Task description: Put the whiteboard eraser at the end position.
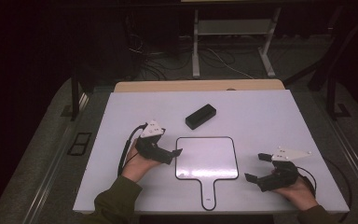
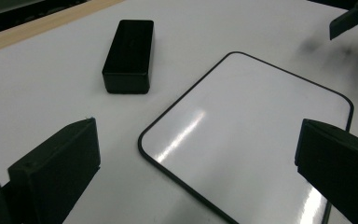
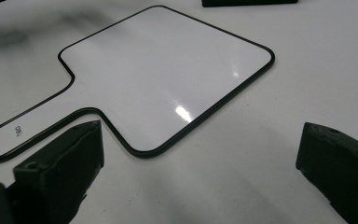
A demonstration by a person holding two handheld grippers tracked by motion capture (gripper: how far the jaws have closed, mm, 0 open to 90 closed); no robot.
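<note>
High view, looking down on your side of a white worktop [image 1: 270, 121]: a paddle-shaped whiteboard [image 1: 207, 157] lies flat near the middle, square panel away from you, narrow handle pointing back toward your edge. Its long axis runs from you outward, and it sits between your two hands. Beyond its far left corner, well apart from it, a small black block [image 1: 200, 116], probably an eraser, lies at a slant, its long axis running from near-left to far-right.

Your left claw [image 1: 176, 151] rests just beside the board's left edge, pointing right toward the panel. Your right claw [image 1: 256, 167] rests near the board's right edge, pointing left, with a clear strip of worktop between. The left claw is the nearer one to both the board and the block.

Left claw view: both black jaws stand wide apart with nothing between them. The board's near corner [image 2: 242, 135] lies ahead between the jaws, to the right. The black block [image 2: 128, 55] lies farther ahead and to the left, its long axis pointing almost straight away from the claw, so a reach there would meet its short end first.

Right claw view: the jaws are again spread wide and empty. The board [image 3: 168, 70] lies ahead and to the left, its handle [image 3: 28, 126] trailing toward the left jaw. One end of the block [image 3: 249, 2] peeks in at the top edge.

Judging from this, either claw would need to come in low and sideways to catch the board's thin rim.
</note>
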